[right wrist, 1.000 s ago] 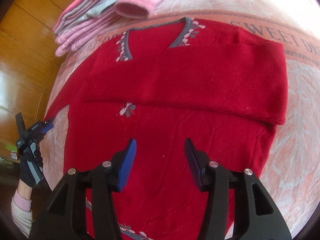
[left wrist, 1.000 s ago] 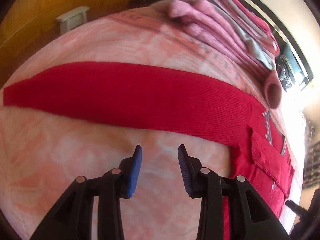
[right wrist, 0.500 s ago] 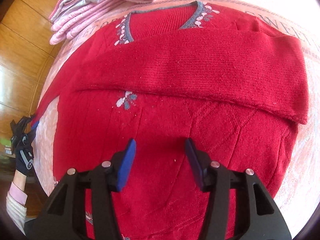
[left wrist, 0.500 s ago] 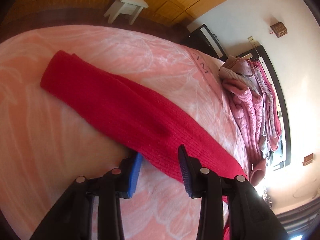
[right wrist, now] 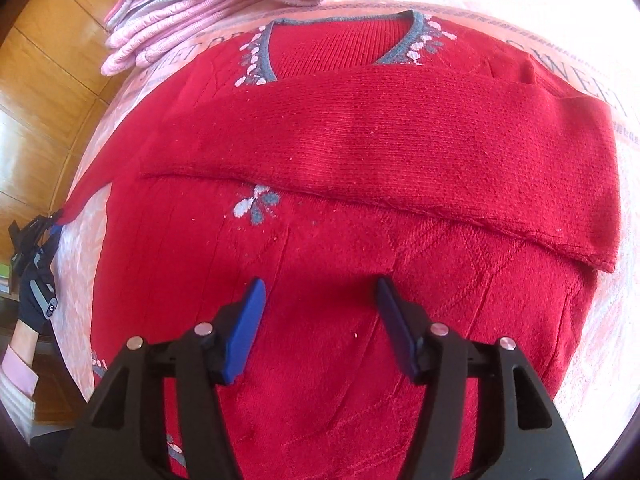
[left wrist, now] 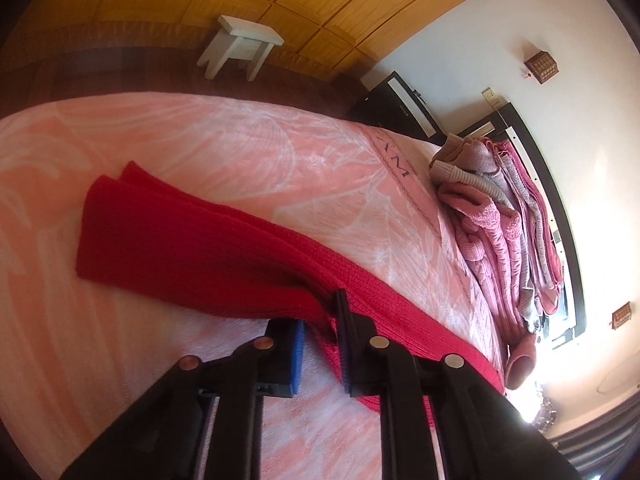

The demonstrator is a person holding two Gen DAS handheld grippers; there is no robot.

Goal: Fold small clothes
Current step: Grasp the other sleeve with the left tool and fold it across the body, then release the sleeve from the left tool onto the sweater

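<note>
while left jaws pinch the red sleeve [left wrist: 192, 248], right jaws gape over sweater [right wrist: 360, 340].

The left gripper [left wrist: 320, 322] has its jaws closed tight on a pinch of fabric, held low. The right gripper [right wrist: 320, 320] hovers with jaws spread wide — nothing between them. A gloved hand [right wrist: 36, 280] grips the left tool.
</note>
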